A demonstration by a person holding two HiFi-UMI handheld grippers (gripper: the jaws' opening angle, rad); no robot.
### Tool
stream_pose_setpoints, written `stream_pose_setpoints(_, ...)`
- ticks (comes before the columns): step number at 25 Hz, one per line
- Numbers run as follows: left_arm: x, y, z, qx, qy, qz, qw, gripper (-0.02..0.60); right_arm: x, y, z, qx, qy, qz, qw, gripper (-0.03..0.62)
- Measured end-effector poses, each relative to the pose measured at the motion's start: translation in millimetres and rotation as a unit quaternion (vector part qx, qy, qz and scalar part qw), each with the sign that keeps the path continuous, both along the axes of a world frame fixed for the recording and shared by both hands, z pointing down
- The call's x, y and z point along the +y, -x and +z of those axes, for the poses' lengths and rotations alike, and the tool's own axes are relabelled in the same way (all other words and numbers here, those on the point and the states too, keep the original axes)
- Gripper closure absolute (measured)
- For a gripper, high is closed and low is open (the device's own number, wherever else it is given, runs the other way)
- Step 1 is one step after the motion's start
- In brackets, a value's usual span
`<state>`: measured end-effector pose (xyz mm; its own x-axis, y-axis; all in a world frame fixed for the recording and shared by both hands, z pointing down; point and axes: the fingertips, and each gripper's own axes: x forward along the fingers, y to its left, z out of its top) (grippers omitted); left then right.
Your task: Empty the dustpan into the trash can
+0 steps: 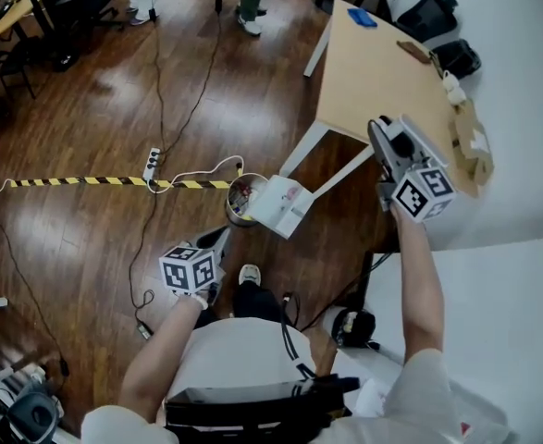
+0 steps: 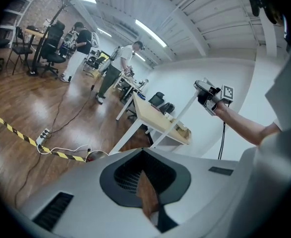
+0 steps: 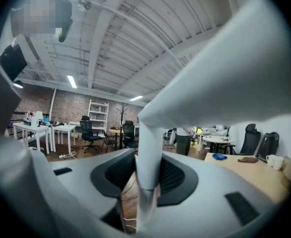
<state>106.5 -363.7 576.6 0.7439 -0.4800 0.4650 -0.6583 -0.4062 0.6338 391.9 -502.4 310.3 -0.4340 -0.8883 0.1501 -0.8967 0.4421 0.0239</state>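
A white dustpan (image 1: 285, 206) hangs tilted just over the rim of a small round trash can (image 1: 241, 200) with litter inside, standing on the wood floor. Its long white handle (image 1: 345, 171) runs up right to my right gripper (image 1: 380, 146), which is shut on it. In the right gripper view the handle (image 3: 147, 152) stands between the jaws of the right gripper (image 3: 145, 192). My left gripper (image 1: 217, 240) sits low, just short of the can, holding nothing. In the left gripper view the left gripper (image 2: 147, 192) shows a narrow gap with floor behind it, and the can (image 2: 91, 156) peeks past the jaws.
A light wooden table (image 1: 382, 72) on white legs stands right of the can, against a white wall. Yellow-black tape (image 1: 86, 181), a power strip (image 1: 151, 163) and cables cross the floor to the left. People's legs (image 1: 248, 7) and office chairs (image 1: 67, 7) are farther back.
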Motion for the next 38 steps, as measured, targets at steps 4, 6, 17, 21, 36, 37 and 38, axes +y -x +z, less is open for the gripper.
stream_pose_setpoints(4,2,8,5,-0.009,0.008,-0.018,0.9998,0.594,-18,12,11,0.019,-0.001,-0.032,0.999,0.459)
stream_pose_setpoints(6,2,11,6,-0.011,0.012,-0.027,0.9995,0.594,-20,27,19,0.039,0.003,-0.068,0.997,0.457)
stream_pose_setpoints(17,4,23,9,-0.008,0.016,-0.05,0.9986,0.594,3,85,53,0.127,0.026,-0.178,0.975,0.452)
stream_pose_setpoints(21,4,26,7,-0.003,0.015,-0.052,0.9985,0.594,5,86,54,0.13,0.027,-0.181,0.974,0.453)
stream_pose_setpoints(36,7,58,4,0.017,0.012,-0.073,0.9971,0.594,55,196,66,0.203,0.01,-0.268,0.942,0.451)
stream_pose_setpoints(37,7,60,3,0.019,0.012,-0.075,0.9969,0.594,53,200,67,0.204,0.013,-0.27,0.941,0.452)
stream_pose_setpoints(38,7,62,2,0.021,0.011,-0.077,0.9968,0.594,50,204,66,0.205,0.016,-0.274,0.94,0.452)
